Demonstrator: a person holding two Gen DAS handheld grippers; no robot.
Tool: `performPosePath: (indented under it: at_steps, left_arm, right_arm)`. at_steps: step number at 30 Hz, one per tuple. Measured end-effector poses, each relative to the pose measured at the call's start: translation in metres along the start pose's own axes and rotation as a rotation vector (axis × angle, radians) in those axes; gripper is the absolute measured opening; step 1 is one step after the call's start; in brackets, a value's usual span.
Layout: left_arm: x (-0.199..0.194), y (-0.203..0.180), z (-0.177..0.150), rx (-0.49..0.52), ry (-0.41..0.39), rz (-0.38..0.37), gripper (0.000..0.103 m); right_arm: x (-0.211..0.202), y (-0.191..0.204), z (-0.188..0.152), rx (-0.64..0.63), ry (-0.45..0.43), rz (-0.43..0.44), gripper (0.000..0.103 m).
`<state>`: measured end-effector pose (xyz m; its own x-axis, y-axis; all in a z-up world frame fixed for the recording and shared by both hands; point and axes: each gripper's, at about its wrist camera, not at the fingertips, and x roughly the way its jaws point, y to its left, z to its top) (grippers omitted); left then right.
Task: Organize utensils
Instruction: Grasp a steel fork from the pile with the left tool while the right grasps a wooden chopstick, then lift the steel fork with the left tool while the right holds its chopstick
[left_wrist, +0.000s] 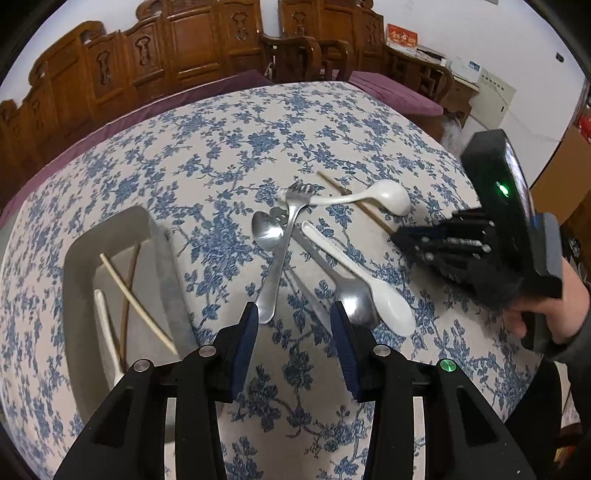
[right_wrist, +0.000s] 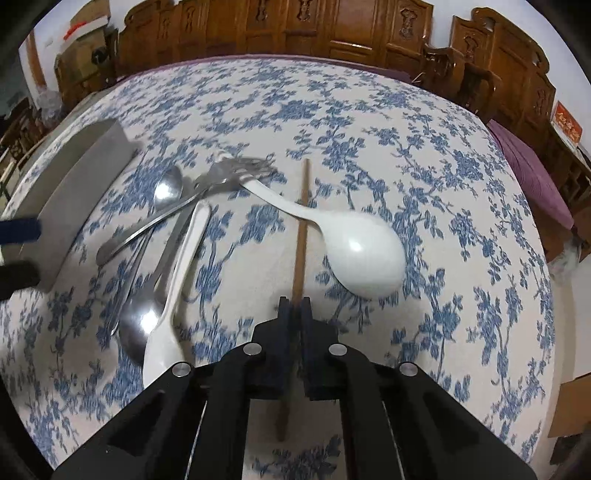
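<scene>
Chopstick (right_wrist: 300, 236), brown, light, stiff and slippery, lies under the white ladle (right_wrist: 364, 254); my right gripper (right_wrist: 294, 301) pinches its near end, left gripper (left_wrist: 293, 314) gapes empty.

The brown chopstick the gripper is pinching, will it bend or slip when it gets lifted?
The chopstick looks thin, straight and wooden: probably stiff and light. The right gripper pinches near one end, so it may pivot. The white spoon lying across it may get nudged.

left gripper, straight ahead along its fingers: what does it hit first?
Likely the metal fork: its handle end lies just ahead of the open left gripper, beside the left finger. A metal spoon bowl sits by the right finger. Height above the table is unclear.
</scene>
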<state>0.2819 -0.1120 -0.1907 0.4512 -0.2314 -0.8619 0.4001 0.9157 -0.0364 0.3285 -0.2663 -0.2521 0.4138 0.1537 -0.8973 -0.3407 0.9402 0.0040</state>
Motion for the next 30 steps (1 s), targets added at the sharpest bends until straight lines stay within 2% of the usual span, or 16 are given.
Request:
performPosePath:
  at_steps: [5,13,16,23,28,30]
  left_arm:
    - [0.017,-0.003,0.011,0.025,0.027,0.006,0.039]
    - [0.048,-0.005,0.025,0.049,0.085,0.042,0.038]
    - [0.057,-0.002,0.029,0.042,0.104,0.048,0.036]
    - [0.071,0.000,0.035,0.044,0.132,0.055,0.022]
    - [0.083,0.002,0.037,0.050,0.162,0.070,0.022]
    - [0.086,0.006,0.038,0.030,0.160,0.054,0.022]
  right_arm:
    - [-0.012,-0.001,-0.018,0.016,0.024,0.028,0.006]
    - [-0.036,-0.007,-0.032,0.039,0.015,0.077,0.006]
    - [-0.047,-0.006,-0.039,0.025,0.009,0.086,0.006]
    - [-0.056,0.001,-0.052,0.007,0.005,0.099,0.006]
    - [-0.056,0.003,-0.056,0.015,0.001,0.107,0.006]
    - [-0.056,0.001,-0.056,0.022,-0.001,0.108,0.006]
